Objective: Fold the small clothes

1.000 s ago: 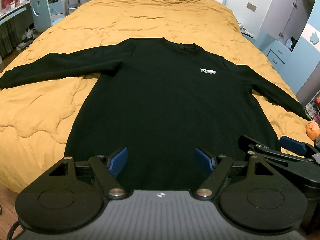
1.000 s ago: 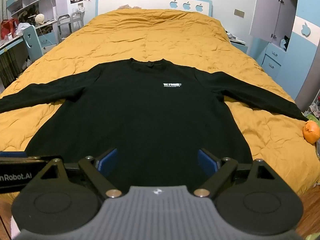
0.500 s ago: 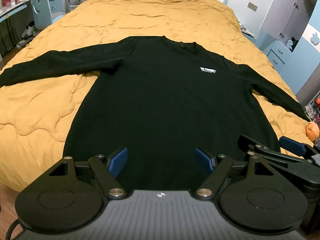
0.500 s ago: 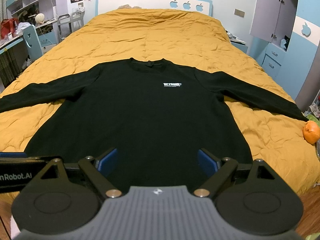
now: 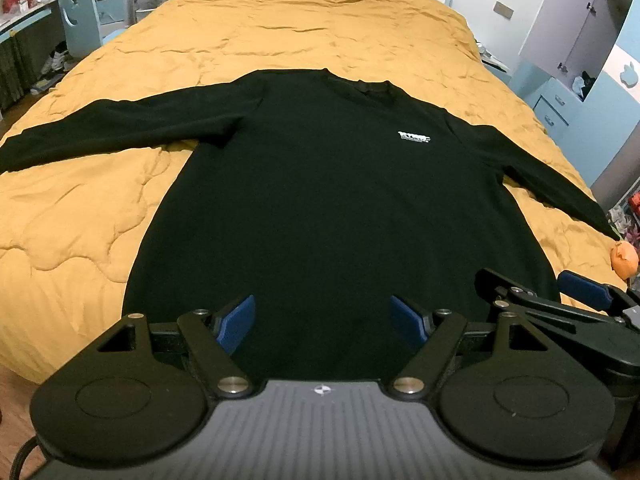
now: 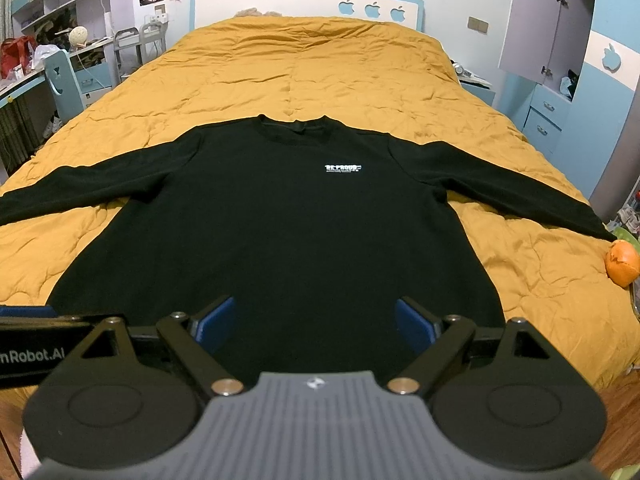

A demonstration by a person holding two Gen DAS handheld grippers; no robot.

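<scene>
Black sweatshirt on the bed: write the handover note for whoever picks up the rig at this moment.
Left hand-held gripper: open, empty, above the hem.
Right hand-held gripper: open, empty, beside the left one, also near the hem.
Black sweatshirt: flat, front up, on the yellow quilt, both sleeves spread out, collar toward the headboard.
An orange object sits at the bed's right edge, close to the right cuff.
Done: garment laid out; no fold made.
Left: all folds, probably sleeves in first, then the body.
</scene>
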